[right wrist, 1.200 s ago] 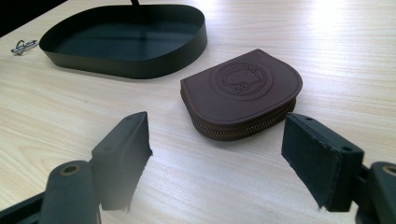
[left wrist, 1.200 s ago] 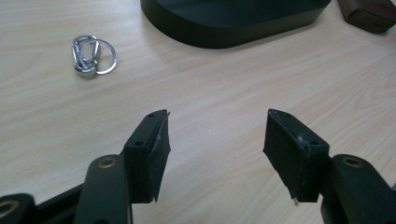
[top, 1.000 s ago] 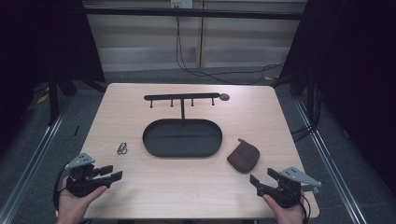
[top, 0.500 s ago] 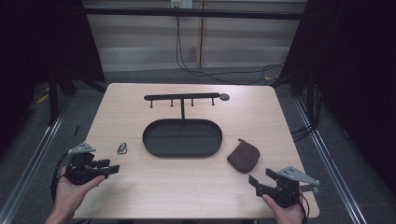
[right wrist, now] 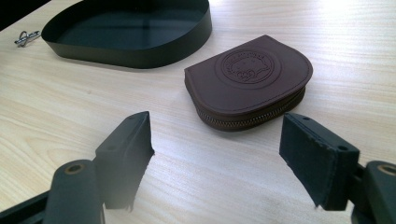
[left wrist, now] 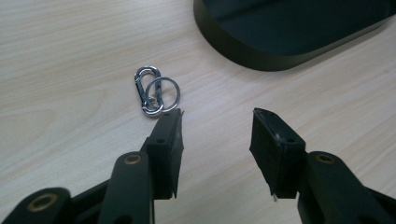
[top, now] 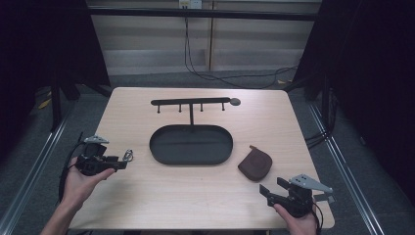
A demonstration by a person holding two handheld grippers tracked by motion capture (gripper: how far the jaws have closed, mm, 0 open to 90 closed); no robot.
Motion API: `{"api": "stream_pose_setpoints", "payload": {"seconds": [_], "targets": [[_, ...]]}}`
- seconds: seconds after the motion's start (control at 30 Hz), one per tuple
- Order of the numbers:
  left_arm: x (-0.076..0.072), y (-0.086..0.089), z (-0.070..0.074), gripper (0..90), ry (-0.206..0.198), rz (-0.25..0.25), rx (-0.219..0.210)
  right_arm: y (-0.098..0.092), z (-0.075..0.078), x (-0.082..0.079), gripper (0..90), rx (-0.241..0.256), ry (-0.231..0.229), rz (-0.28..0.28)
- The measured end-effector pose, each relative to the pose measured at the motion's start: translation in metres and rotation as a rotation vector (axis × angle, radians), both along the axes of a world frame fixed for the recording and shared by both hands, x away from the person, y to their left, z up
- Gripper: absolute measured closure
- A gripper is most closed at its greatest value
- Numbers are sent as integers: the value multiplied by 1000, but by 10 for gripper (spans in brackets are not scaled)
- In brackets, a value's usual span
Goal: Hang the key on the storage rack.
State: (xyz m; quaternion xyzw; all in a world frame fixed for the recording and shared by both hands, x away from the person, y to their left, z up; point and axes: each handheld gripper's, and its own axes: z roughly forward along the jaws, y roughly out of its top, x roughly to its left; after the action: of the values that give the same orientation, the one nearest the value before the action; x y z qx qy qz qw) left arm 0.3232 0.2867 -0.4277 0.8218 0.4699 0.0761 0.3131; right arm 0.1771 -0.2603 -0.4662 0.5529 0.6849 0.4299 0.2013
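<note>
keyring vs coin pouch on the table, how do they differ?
The keyring is bright silver metal, open loops you see the table through; the coin pouch is solid brown leather with an embossed round emblem and a zip edge. The keyring is much smaller and sits left of the black tray, by the left tool; the pouch sits right of it. Both lie flat on the table, ungripped.

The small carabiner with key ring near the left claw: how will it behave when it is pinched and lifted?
The carabiner and its linked key ring look like thin bright metal, so probably stiff, light and somewhat slippery. Because the two parts are only looped together, the ungripped one would likely swing. Lying flat on the table, it may slide when nudged.
</note>
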Motion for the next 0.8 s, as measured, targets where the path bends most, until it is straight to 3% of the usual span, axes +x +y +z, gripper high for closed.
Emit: {"api": "stream_pose_setpoints", "payload": {"seconds": [0.1,0.23,0.3,0.4,0.5,0.6,0.67,0.8], "targets": [[9,-1,-1,571,36,-2,3,0,0,0,253,2,2,3],[19,-4,-3,586,72,-10,48,0,0,0,253,7,-2,5],[23,-5,-2,603,77,3,31,0,0,0,253,9,0,6],[32,-6,0,597,86,-1,70,0,0,1,253,10,6,9],[36,-7,1,589,94,3,72,0,0,1,253,12,5,10],[44,-8,-1,581,108,-19,121,0,0,1,253,12,8,11],[49,-8,-3,586,121,-14,101,0,0,1,253,13,9,12],[55,-8,-7,586,144,-20,120,0,-1,1,253,14,10,11]]}}
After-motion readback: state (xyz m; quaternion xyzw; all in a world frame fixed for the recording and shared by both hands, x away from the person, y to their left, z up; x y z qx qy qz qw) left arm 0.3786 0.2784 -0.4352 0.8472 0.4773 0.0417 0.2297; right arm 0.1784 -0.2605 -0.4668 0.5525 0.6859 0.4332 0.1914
